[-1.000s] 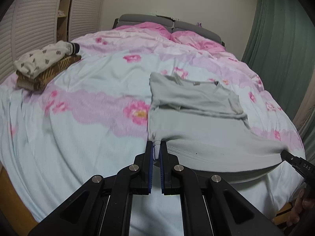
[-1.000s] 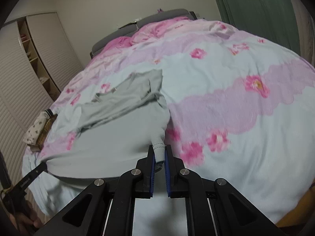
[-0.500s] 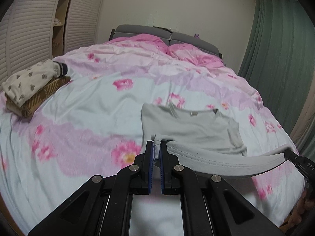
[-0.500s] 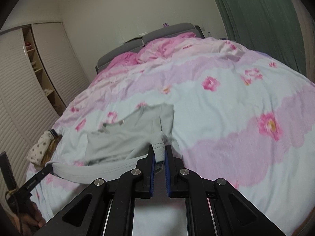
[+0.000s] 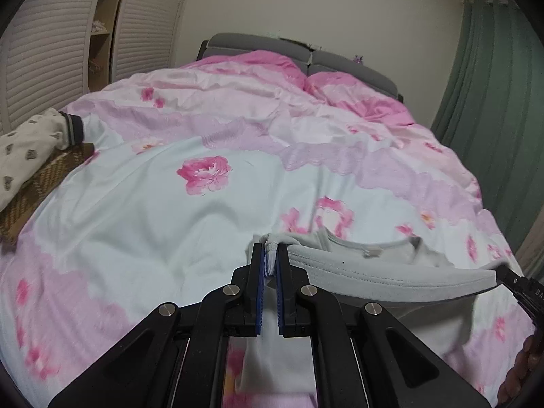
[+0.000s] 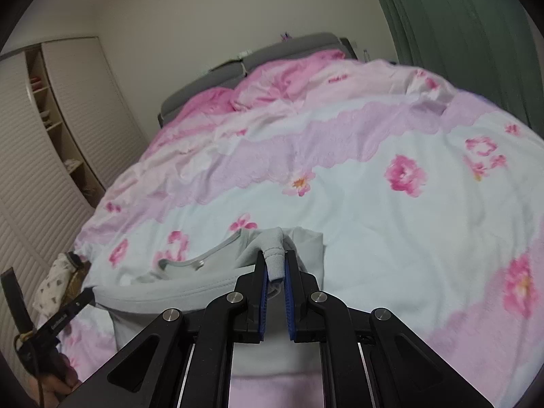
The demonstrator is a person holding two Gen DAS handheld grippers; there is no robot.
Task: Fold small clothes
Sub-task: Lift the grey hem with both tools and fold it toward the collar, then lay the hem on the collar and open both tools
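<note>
The left gripper [image 5: 269, 263] is clamped on one bottom corner of a grey T-shirt [image 5: 374, 272]; the right gripper [image 6: 274, 267] is clamped on the other corner. Between them the hem hangs stretched in a shallow curve above the floral duvet [image 5: 170, 221], near the foot of the bed. Holding both corners apart likely keeps the hem straight so it can be laid toward the collar [image 6: 190, 263], which lies just beyond it on the duvet. The fold looks about half made.

Far to the left, at the bed's edge, a folded cream patterned garment [image 5: 23, 149] lies on a brown woven piece [image 5: 40, 183], seemingly the finished stack. No basket or box shows. Open wardrobe shelves [image 6: 47, 108] stand along the left wall; their contents are too small to tell.
</note>
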